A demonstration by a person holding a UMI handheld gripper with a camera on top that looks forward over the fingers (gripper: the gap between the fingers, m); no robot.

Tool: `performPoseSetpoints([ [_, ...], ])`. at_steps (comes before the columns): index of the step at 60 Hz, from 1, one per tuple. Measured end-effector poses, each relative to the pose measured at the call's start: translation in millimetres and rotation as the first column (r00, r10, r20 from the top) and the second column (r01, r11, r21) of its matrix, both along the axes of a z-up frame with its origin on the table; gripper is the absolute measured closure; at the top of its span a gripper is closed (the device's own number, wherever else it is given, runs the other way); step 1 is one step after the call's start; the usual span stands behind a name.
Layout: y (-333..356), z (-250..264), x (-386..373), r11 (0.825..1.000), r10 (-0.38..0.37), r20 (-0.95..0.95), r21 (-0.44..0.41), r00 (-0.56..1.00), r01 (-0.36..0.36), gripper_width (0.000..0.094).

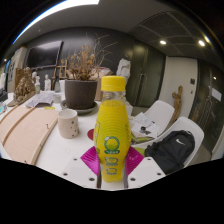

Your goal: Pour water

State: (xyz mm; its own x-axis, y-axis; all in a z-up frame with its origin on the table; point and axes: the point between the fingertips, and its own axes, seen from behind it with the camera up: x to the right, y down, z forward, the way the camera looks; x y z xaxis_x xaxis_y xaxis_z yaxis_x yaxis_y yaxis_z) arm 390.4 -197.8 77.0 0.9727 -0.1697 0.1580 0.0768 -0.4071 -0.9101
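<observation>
A yellow bottle (112, 135) with an orange cap and a green-and-white label stands upright between my fingers. My gripper (112, 162) is shut on the bottle, with the magenta pads (90, 158) pressing on both of its sides. A beige cup (68, 123) stands on the white table (60, 150), ahead of the fingers and to the left of the bottle.
A dark pot with a dry plant (82, 88) stands behind the cup. A wooden board (25, 125) lies at the left. A black bag (172, 150) rests on a white chair at the right. Small bottles and items stand at the far left.
</observation>
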Motion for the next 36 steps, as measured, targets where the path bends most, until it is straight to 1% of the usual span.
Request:
performPoseSetpoints([
  [6, 18.2, 28.1, 11.0, 1.0, -0.016, 0.101, 0.019, 0.995, 0.015, 0.064],
  [13, 51.2, 59.9, 23.6, 1.0, -0.019, 0.289, 0.025, 0.957, 0.012, 0.064],
  [19, 88.0, 80.0, 27.1, 1.0, 0.002, 0.467, 0.007, 0.884, -0.006, 0.0641],
  [24, 120.1, 89.8, 30.0, 0.999, 0.035, 0.639, -0.035, 0.768, -0.017, 0.0641],
  [28, 145.1, 94.7, 26.0, 0.997, 0.079, 0.756, -0.07, 0.65, -0.039, 0.0641],
  [36, 183.2, 94.9, 13.1, 0.983, 0.18, 0.918, -0.159, 0.353, -0.086, 0.0642],
])
